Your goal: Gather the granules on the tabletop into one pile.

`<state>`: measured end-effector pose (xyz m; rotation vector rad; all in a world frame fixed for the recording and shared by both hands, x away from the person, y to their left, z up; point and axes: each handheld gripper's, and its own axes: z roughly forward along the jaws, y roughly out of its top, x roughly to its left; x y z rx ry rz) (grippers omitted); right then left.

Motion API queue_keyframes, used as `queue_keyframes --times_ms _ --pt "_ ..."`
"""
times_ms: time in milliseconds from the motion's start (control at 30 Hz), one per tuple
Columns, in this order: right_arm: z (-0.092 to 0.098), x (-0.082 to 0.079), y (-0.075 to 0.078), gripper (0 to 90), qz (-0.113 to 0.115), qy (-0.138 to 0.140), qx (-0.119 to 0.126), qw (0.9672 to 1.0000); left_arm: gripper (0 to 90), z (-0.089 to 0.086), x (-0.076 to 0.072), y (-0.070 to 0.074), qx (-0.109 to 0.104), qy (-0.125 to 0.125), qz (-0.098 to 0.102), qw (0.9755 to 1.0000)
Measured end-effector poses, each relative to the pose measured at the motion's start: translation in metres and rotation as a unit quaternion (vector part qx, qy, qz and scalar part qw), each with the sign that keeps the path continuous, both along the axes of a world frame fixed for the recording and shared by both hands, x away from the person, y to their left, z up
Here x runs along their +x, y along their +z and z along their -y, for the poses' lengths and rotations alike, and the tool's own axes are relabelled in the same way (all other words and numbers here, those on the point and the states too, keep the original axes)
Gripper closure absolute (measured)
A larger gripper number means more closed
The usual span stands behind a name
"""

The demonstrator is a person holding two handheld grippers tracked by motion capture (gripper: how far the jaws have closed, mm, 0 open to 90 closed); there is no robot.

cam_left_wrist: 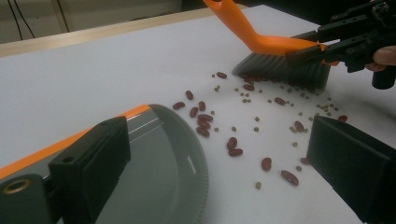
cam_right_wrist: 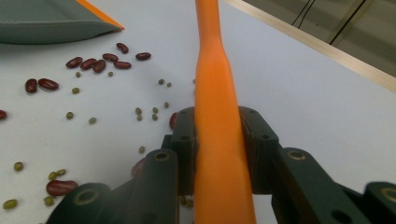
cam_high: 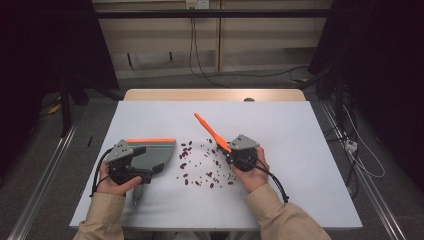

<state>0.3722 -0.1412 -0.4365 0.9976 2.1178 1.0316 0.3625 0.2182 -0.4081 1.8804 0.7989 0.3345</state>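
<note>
A grey dustpan (cam_high: pixel 156 152) with an orange front edge lies flat at the table's left, and its handle pokes out below my left hand. My left gripper (cam_high: pixel 145 165) rests over the pan with its jaws wide apart. In the left gripper view (cam_left_wrist: pixel 215 140) one jaw hangs above the dustpan (cam_left_wrist: pixel 154 172) and the other stands clear of its rim. My right gripper (cam_high: pixel 229 152) is shut on the orange brush handle (cam_right_wrist: pixel 217 116). The brush (cam_high: pixel 210 130) has dark bristles (cam_left_wrist: pixel 280 70) that touch the table. Red beans and small green beans (cam_high: pixel 200 167) lie scattered between pan and brush.
The white table top (cam_high: pixel 300 125) has bare room behind and to the right of the beans. A wooden strip (cam_high: pixel 215 94) runs along the far edge. Cables (cam_high: pixel 360 150) lie on the floor to the right.
</note>
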Motion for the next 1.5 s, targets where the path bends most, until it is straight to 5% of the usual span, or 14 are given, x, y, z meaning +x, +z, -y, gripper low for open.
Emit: queue_keyframes --times_ms 800,933,1333,1500 --pt "-0.007 -0.015 0.003 70.8 -0.011 0.038 0.014 0.9991 6.2 0.002 0.007 -0.003 -0.005 -0.004 -0.004 1.0000" --pt "0.000 -0.011 0.006 71.4 -0.019 0.034 0.040 0.9985 6.2 0.002 0.006 -0.003 -0.003 -0.004 -0.003 1.0000" --pt "0.029 0.035 0.024 71.4 0.008 0.043 0.076 0.9962 6.2 0.000 0.005 -0.002 -0.003 -0.002 -0.003 1.0000" --pt "0.018 0.065 0.020 71.4 0.016 0.068 0.051 0.9962 6.2 -0.001 0.005 -0.002 -0.002 0.001 -0.004 1.0000"
